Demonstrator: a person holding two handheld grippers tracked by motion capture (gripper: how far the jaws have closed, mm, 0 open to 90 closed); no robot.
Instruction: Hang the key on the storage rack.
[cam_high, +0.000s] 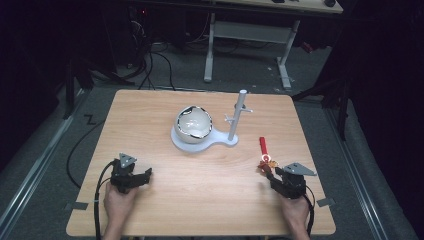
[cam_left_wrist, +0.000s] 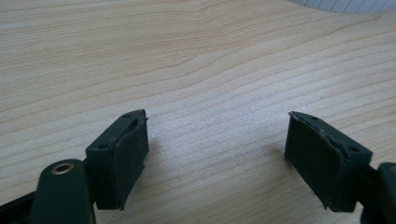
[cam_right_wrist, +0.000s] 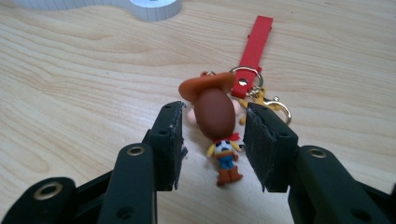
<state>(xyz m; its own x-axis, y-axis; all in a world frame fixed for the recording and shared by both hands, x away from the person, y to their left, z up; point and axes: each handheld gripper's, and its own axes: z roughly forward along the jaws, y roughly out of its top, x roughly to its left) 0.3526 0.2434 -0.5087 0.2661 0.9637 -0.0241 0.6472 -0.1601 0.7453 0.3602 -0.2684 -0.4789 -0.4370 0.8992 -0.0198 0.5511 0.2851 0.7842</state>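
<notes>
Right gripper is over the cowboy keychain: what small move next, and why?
Probably close the right gripper on the keychain figure. It lies between the jaws with gaps on both sides, so the pads do not yet press it.

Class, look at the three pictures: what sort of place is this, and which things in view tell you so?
Probably a lab or workshop set up for recording: a lone wooden table on grey floor under a dark surround, loose cables behind it, and a desk frame at the back.

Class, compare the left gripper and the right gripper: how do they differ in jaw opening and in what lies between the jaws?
The left gripper has its jaws spread wide over bare table; the right gripper has its jaws much closer together. Nothing lies between the left jaws; a cowboy figure keychain lies between the right jaws, apparently untouched. Both are black and hand-held.
</notes>
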